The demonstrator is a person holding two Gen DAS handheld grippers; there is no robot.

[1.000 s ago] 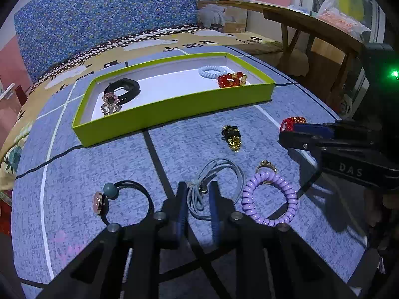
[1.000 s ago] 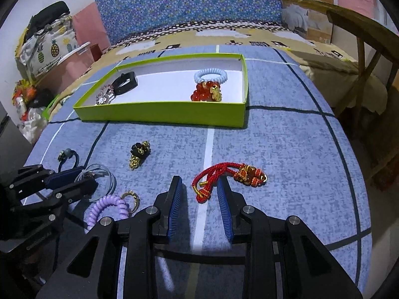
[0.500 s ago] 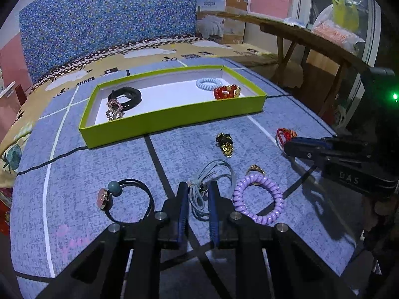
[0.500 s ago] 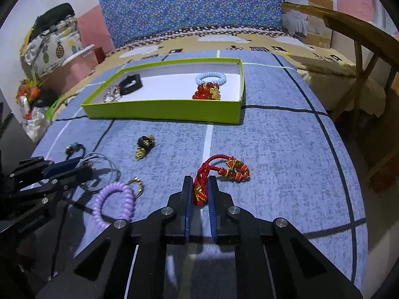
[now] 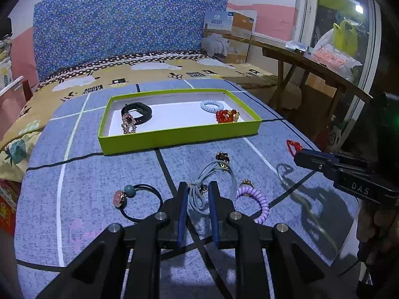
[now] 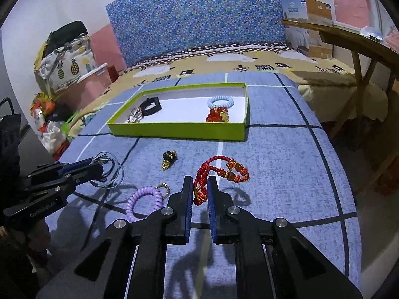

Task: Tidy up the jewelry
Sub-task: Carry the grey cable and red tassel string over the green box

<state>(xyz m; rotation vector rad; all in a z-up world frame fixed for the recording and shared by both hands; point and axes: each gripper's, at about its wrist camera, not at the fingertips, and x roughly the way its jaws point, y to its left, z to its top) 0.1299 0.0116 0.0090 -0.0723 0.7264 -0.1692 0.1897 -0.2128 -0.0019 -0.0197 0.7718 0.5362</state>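
Looked forward and downward along each gripper's fingers, close above the blue quilt (image 5: 87, 174). Faced the green tray (image 5: 179, 137) from the left in one view, from the right in the other. Shared the tray, the purple coil tie (image 6: 143, 200), and each other's gripper.

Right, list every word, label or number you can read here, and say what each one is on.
"DAS": white letters on the side of the right gripper, seen from the left wrist.
Print on the cardboard box by the wall: too blurred to read.
Embossed lettering on the left gripper's body, seen from the right wrist: too dim to read.
No other text shows.
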